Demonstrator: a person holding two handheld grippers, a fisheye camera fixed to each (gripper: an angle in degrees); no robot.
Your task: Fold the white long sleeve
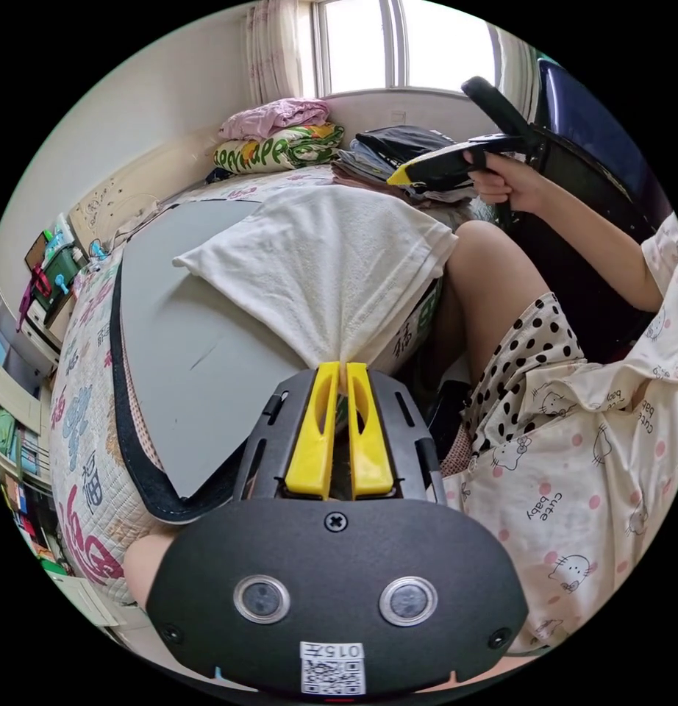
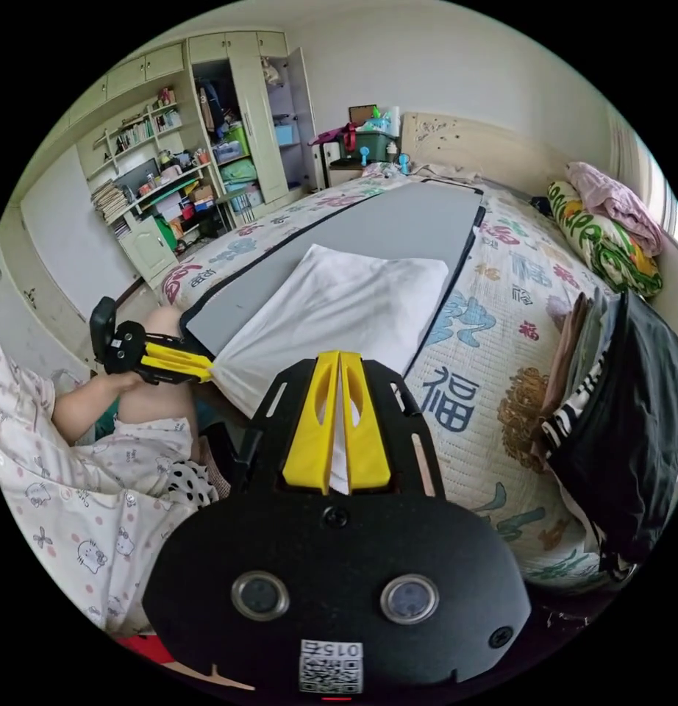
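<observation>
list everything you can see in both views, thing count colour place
white long sleeve: 1, white, partly folded on the grey board, near edge lifted
grey board: 1, grey with dark edging, on the bed
bedspread: 1, cream with coloured print, covering the bed
clothes stack: 1, dark and striped, on the bed beside the board
pillows: 2, green print and pink, below the window
shelves: 1 unit, pale green, far wall
left gripper: 1, yellow jaws, shut on the garment's edge
right gripper: 1, yellow jaws, shut on the garment's edge
person's knee: 1, beside the bed
</observation>
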